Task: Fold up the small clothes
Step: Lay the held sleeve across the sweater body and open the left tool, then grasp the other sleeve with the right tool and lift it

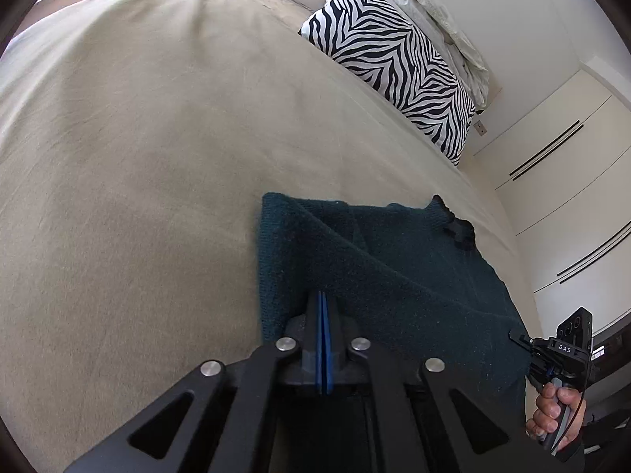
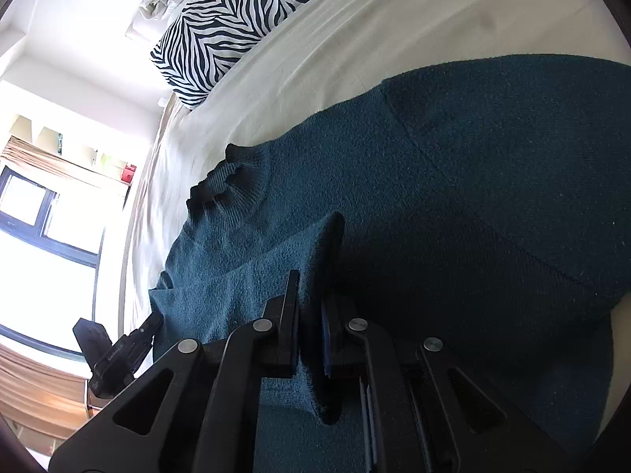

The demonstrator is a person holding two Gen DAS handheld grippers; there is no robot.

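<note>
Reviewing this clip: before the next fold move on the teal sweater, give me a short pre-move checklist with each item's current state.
1. Right gripper has cloth: ok. A fold of the teal sweater sits between its fingers.
2. Left gripper has cloth: cannot tell. Its blue pads are pressed together over the sweater, with no cloth visible between them.
3. Sweater lies on the bed sheet: ok.
4. Landing area beside the sweater free: ok, bare sheet to its left in the left wrist view.
5. Zebra pillow apart from the sweater: ok.
6. Collar flat: not ok, bunched.
</note>
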